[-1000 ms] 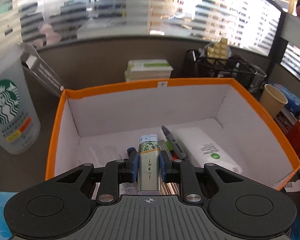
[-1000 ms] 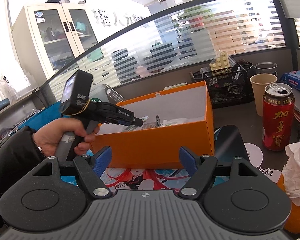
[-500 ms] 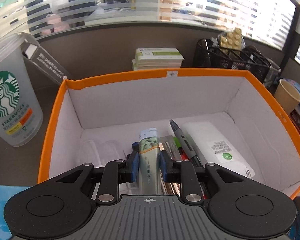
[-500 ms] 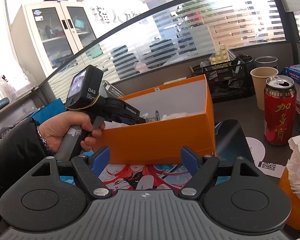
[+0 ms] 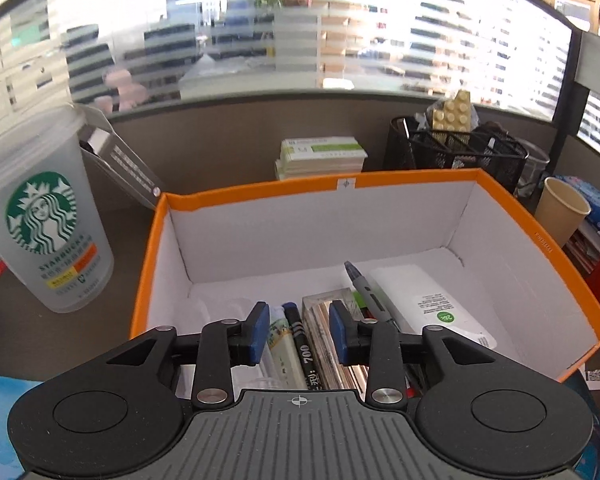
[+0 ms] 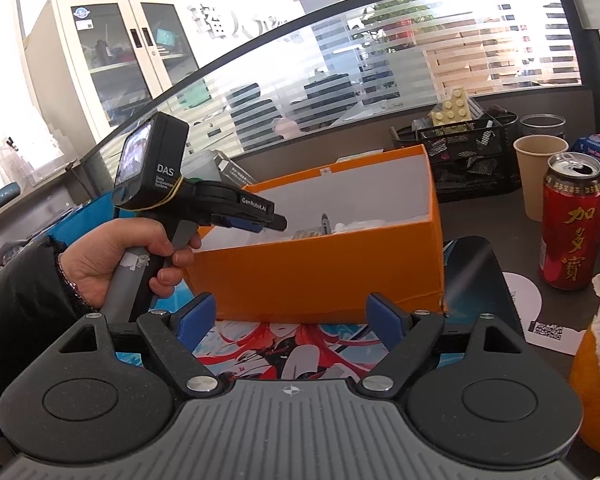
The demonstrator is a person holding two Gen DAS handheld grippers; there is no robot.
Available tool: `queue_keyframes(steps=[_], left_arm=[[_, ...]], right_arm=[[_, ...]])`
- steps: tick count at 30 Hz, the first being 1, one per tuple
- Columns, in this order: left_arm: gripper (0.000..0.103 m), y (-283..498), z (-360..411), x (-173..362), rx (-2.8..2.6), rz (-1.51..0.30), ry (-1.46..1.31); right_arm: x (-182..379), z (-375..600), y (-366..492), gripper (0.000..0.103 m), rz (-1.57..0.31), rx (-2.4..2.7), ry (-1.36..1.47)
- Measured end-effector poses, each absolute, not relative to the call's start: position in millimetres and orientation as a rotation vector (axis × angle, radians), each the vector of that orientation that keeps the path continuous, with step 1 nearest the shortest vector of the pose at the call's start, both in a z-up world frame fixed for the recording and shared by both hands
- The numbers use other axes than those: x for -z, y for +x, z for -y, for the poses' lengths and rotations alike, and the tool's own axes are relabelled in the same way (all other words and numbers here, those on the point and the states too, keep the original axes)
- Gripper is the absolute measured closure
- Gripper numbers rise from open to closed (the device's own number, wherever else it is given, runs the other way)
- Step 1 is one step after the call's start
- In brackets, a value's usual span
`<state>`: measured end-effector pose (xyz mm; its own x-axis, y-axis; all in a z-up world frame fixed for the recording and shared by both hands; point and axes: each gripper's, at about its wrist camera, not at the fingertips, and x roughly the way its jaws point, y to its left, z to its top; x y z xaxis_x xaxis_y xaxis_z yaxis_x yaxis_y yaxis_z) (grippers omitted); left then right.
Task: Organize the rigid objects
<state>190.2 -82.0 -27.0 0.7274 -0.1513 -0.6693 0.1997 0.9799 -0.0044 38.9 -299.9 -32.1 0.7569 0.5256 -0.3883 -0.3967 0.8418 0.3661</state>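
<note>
Hovering over orange box (image 5: 452,178), left tool (image 5: 299,330) agape

The box (image 5: 540,240) is matt cardboard, orange outside, white within. The marker (image 5: 300,344) in it looks like smooth black plastic. Beside the box, the cup (image 5: 48,216) is frosted plastic. The basket (image 5: 456,148) is black wire mesh. The can (image 6: 572,224) is glossy red metal, the mat (image 6: 296,348) printed and slightly shiny.
</note>
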Motion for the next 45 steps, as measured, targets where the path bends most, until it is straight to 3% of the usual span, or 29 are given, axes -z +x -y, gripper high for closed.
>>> queue_keyframes(steps=[3, 6, 8, 10, 15, 23, 29, 45], left_arm=[[0.044, 176, 78, 19, 0.169, -0.671, 0.069], [0.038, 159, 73, 11, 0.142, -0.611, 0.056], [0.029, 149, 69, 6, 0.129, -0.585, 0.046], [0.012, 140, 65, 2, 0.108, -0.564, 0.028], [0.000, 119, 51, -9, 0.059, -0.531, 0.006], [0.000, 93, 9, -12, -0.036, -0.549, -0.093], [0.000, 76, -15, 0, -0.062, -0.601, -0.165], [0.000, 34, -28, 0, -0.117, -0.513, 0.021]], right_arm=[[32, 296, 39, 0.021, -0.503, -0.515, 0.265], [32, 292, 40, 0.020, -0.502, -0.522, 0.265], [31, 288, 40, 0.017, -0.501, -0.527, 0.261], [31, 284, 39, 0.017, -0.501, -0.533, 0.254], [28, 274, 38, 0.012, -0.497, -0.539, 0.239], [13, 260, 33, 0.000, -0.460, -0.514, 0.222], [10, 249, 35, 0.000, -0.475, -0.485, 0.206], [-1, 183, 33, 0.000, -0.466, -0.311, -0.044]])
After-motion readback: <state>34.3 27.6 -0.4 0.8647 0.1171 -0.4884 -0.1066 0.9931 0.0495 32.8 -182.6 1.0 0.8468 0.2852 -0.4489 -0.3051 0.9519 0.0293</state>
